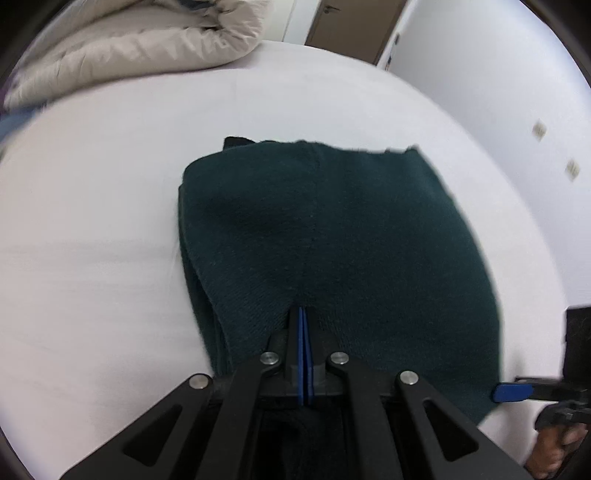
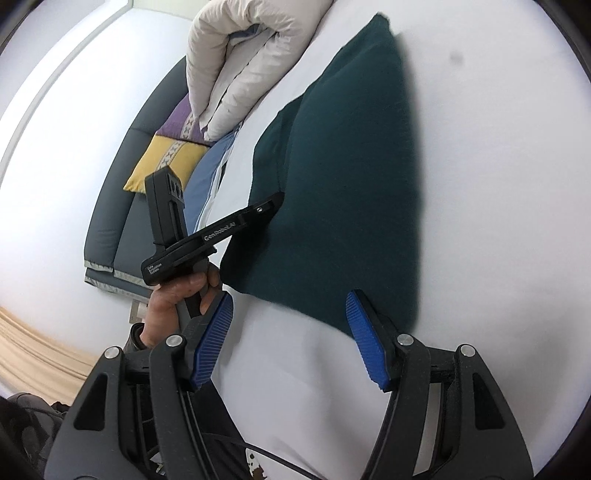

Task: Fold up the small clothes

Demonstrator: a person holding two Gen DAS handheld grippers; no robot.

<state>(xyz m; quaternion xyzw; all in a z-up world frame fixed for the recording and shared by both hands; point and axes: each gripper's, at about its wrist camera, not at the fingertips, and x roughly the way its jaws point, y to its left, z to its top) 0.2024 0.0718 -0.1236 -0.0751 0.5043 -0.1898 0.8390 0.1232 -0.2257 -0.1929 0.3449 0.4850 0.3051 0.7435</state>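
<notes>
A dark green knitted garment (image 1: 332, 236) lies folded on the white bed sheet (image 1: 92, 221). My left gripper (image 1: 303, 314) is shut, its blue pads pressed together at the garment's near edge, pinching the cloth. In the right wrist view the garment (image 2: 343, 177) stretches away from me, and the left gripper (image 2: 271, 205) reaches into its left edge. My right gripper (image 2: 291, 332) is open and empty, its blue pads (image 2: 364, 339) just short of the garment's near corner. Its blue tip (image 1: 511, 392) shows at the garment's right corner in the left wrist view.
A folded beige duvet (image 1: 129, 48) lies at the far end of the bed. A grey sofa (image 2: 122, 206) with yellow and purple cushions (image 2: 162, 162) stands beside the bed. A brown door (image 1: 354, 26) and a white wall (image 1: 498, 74) lie beyond.
</notes>
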